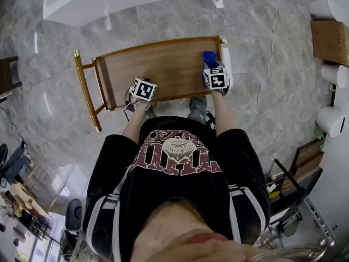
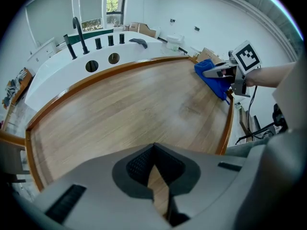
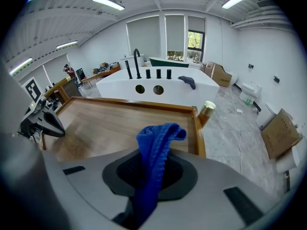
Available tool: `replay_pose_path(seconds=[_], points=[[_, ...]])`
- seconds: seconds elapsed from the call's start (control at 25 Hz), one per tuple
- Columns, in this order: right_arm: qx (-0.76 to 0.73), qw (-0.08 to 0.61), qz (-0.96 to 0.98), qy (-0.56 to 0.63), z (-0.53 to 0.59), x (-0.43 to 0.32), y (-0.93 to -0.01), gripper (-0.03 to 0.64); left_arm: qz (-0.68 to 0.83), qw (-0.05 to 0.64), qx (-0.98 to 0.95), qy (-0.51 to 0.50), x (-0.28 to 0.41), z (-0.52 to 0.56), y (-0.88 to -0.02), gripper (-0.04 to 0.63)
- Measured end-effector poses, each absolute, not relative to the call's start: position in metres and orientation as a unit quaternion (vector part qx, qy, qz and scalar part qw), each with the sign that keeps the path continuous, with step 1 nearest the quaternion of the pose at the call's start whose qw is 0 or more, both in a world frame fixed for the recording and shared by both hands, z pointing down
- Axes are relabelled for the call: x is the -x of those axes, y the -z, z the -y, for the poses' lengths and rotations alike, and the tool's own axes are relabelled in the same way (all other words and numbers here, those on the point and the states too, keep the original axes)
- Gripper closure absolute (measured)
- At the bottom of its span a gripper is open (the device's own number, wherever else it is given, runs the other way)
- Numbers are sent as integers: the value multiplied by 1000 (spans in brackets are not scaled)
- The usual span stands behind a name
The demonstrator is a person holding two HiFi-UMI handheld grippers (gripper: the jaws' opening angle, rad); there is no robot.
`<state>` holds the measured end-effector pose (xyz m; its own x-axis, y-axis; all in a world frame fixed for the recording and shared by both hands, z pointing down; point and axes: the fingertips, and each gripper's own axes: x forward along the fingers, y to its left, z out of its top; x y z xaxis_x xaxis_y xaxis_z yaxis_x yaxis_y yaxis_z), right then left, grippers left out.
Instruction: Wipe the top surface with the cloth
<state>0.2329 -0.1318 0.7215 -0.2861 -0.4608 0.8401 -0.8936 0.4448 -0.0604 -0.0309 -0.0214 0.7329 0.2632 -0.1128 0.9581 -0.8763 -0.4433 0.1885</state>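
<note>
Cloth (image 3: pixel 158 138), blue and knitted, is pinched in the right tongs (image 3: pixel 149 169), whose jaws are closed on it; a fold of it stands up above the jaws and droops to the right. The left tongs (image 2: pixel 153 150) hold nothing, their tips meeting with only a thin slit behind them where the wood shows through. In the head view both arms reach forward from a person in a black printed shirt (image 1: pixel 177 162). The left tongs are at the near edge of the desk (image 1: pixel 163 64), somewhat left of the middle. The right tongs are over the desk's right end. There, in the left gripper view, the cloth lies down against the wood just inside the right rim, under the right tongs. The desk has a bare wooden top with a raised rim, and a brass-coloured post (image 3: pixel 207 110) stands at its far right corner. It stands on a grey marble floor (image 1: pixel 262 31), where a white cable (image 1: pixel 270 53) trails off to the right. Just beyond the far rim is a white bathtub (image 3: pixel 158 87) with black taps (image 3: pixel 136 61) and a grey rag (image 3: pixel 187 82) on its deck. Cardboard boxes (image 3: pixel 218 73) sit farther back, near the windows.
</note>
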Motion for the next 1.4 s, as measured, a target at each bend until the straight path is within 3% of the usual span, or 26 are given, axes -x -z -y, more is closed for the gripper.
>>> replay_pose_path(seconds=[1.4], points=[[-310, 397, 825, -257, 104, -80, -722, 558, 362, 374, -706, -481, 34, 21, -729, 548]])
